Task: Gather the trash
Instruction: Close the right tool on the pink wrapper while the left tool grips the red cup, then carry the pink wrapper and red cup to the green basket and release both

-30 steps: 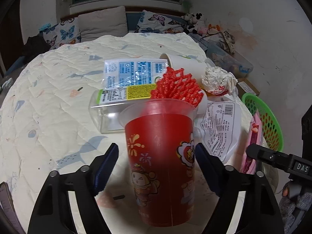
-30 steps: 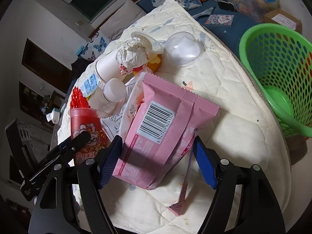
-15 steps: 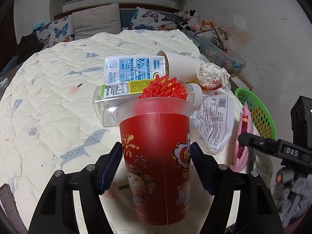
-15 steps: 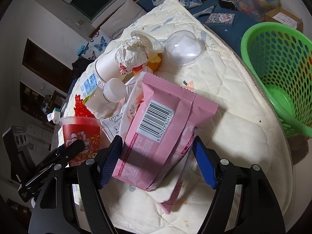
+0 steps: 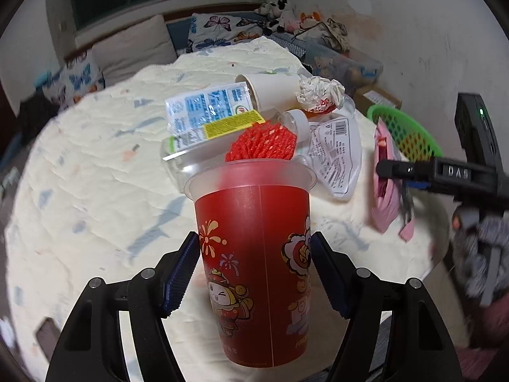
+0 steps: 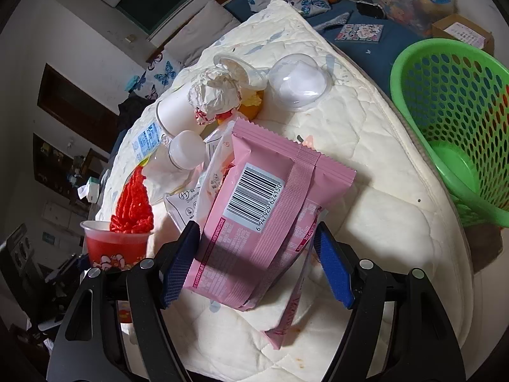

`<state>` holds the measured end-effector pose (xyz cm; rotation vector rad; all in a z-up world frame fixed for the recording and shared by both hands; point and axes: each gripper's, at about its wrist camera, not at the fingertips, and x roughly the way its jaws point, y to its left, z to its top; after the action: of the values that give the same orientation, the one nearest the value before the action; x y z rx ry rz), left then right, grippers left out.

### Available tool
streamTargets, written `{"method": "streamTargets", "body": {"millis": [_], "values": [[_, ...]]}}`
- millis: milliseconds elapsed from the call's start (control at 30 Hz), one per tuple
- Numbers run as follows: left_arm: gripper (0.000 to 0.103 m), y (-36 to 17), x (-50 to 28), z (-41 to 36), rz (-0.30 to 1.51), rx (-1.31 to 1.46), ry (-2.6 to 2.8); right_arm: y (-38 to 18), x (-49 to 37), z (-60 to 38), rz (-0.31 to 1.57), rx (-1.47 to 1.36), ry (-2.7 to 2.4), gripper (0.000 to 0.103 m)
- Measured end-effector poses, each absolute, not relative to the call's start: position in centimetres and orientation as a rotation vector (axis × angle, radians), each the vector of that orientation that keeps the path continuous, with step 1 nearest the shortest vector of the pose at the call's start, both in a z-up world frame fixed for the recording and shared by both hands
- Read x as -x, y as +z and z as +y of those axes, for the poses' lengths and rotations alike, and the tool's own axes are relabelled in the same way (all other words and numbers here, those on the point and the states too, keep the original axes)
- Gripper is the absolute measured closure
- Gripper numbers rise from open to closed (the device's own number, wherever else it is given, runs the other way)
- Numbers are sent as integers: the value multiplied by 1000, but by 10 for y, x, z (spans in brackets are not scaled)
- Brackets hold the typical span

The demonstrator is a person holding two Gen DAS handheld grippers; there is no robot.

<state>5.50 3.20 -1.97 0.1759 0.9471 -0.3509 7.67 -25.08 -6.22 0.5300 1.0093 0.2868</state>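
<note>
Clearly both hands are at the pick-up step of the collecting: the left tongs (image 5: pixel 254 273) have their blue pads pressed on either side of the red cup (image 5: pixel 254 254), which stands upright at the near edge of the quilted bed (image 5: pixel 79 191) with a red mesh net (image 5: pixel 262 141) poking out of its mouth, so they are clamped on the cup. The right tongs (image 6: pixel 257 264) straddle the pink wrapper (image 6: pixel 264 219), their pads at its two edges and apparently gripping it (its near end hangs limp below the pads, so the hold looks good but soft). Beyond, in the middle of the bed, the rest of the trash lies in a heap: a clear bottle (image 5: pixel 203 140) on its side, a white paper cup (image 5: pixel 270 92), a crumpled paper ball (image 5: pixel 319 94), a clear printed bag (image 5: pixel 337 156) and a domed lid (image 6: pixel 299 81). A green basket (image 6: pixel 451 121) sits off the right edge of the bed, lower than the mattress. I judge the next move to be carrying each piece over to that basket, keeping the cup upright so the net stays in, and opening only once above the rim.
</note>
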Motion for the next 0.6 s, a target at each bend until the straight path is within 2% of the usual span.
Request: {"method": "streamTargets", "body": {"millis": [200,600], "values": [[34,3,-51,52,915,-94,-362,-64,-76,-252,1008,-540,291,30],[34,23,-20,46,922,-148,-428,-61,-70,-258,991,-560,300,30]]}}
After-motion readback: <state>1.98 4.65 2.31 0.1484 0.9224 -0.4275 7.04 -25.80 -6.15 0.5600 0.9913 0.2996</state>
